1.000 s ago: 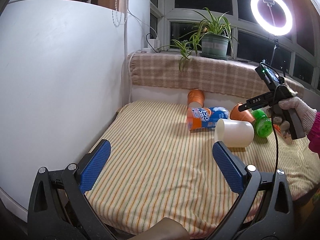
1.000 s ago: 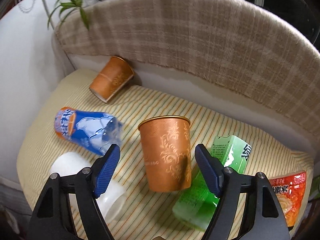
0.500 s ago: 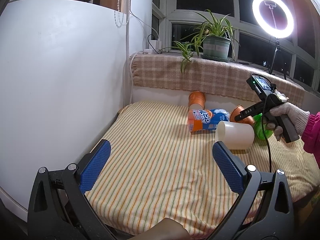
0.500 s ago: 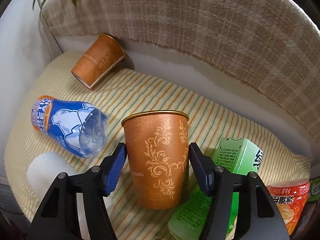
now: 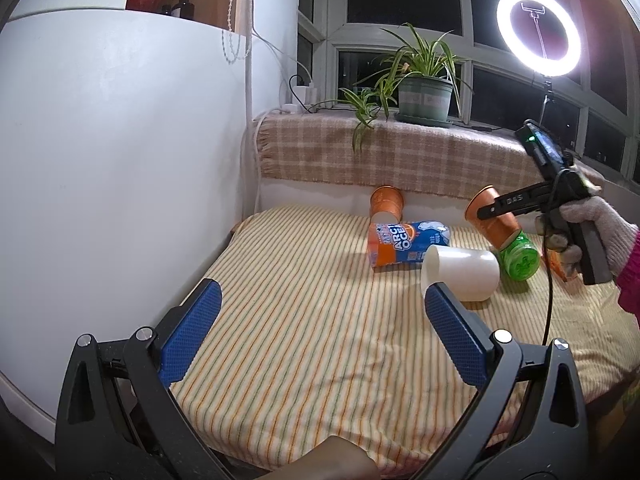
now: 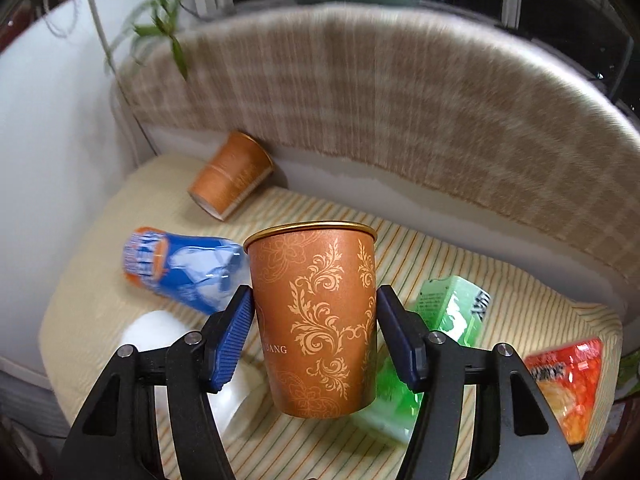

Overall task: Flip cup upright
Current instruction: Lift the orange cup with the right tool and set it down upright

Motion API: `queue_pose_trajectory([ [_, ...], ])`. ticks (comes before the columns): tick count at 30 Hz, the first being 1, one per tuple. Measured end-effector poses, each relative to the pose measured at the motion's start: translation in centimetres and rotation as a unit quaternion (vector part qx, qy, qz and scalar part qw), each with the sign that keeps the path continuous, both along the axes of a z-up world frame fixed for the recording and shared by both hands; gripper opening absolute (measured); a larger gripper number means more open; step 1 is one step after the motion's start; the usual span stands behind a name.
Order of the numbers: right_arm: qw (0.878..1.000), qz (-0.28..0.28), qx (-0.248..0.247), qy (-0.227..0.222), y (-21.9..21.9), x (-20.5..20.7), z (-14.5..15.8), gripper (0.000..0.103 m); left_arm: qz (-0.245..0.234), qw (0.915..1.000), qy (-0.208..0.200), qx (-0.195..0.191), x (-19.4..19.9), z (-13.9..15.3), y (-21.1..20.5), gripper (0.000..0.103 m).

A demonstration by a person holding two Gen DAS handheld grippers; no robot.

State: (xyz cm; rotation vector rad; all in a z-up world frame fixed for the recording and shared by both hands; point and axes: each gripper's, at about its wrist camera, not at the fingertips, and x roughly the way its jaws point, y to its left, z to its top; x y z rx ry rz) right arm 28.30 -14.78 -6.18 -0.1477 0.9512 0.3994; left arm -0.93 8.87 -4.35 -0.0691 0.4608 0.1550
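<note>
My right gripper (image 6: 314, 334) is shut on an orange paper cup with gold scrollwork (image 6: 316, 316) and holds it lifted off the striped cushion (image 6: 420, 256), mouth tilted up. In the left wrist view the same cup (image 5: 490, 220) hangs tilted in the right gripper (image 5: 486, 212) at the far right. A second orange cup (image 6: 230, 176) lies on its side against the back wall. A white cup (image 5: 460, 274) lies on its side near the middle. My left gripper (image 5: 318, 332) is open and empty over the cushion's near part.
A blue and orange bottle (image 5: 408, 242) lies beside the white cup. A green bottle (image 6: 452, 308) lies under the held cup and a red snack packet (image 6: 568, 384) at the right. A white wall (image 5: 120, 160) bounds the left; a plaid-covered ledge (image 5: 400, 156) with a potted plant (image 5: 424, 94) runs behind.
My right gripper closed on the orange cup and lifted it off the cushion. The left gripper stayed open and has hardly moved.
</note>
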Motion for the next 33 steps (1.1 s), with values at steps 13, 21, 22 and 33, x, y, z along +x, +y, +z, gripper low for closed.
queue_pose_trajectory([
  [13,0.991,-0.047,0.126,-0.002,-5.1,-10.0,1.8,0.062,-0.046,0.9989,-0.003,0.000,0.4,0.8,-3.4,0.103],
  [21,0.980,-0.084,0.173,0.041,-6.6,-14.3,-1.4,0.062,-0.074,0.9969,0.020,-0.016,1.5,0.0,-5.3,0.103],
  [22,0.979,-0.088,0.180,0.045,-6.7,-14.7,-1.7,0.062,-0.077,0.9967,0.022,-0.017,1.6,-0.1,-5.5,0.103],
  [33,0.965,-0.121,0.223,0.061,-7.9,-17.9,-3.2,0.062,-0.097,0.9939,0.034,-0.041,2.3,-0.3,-7.0,0.103],
])
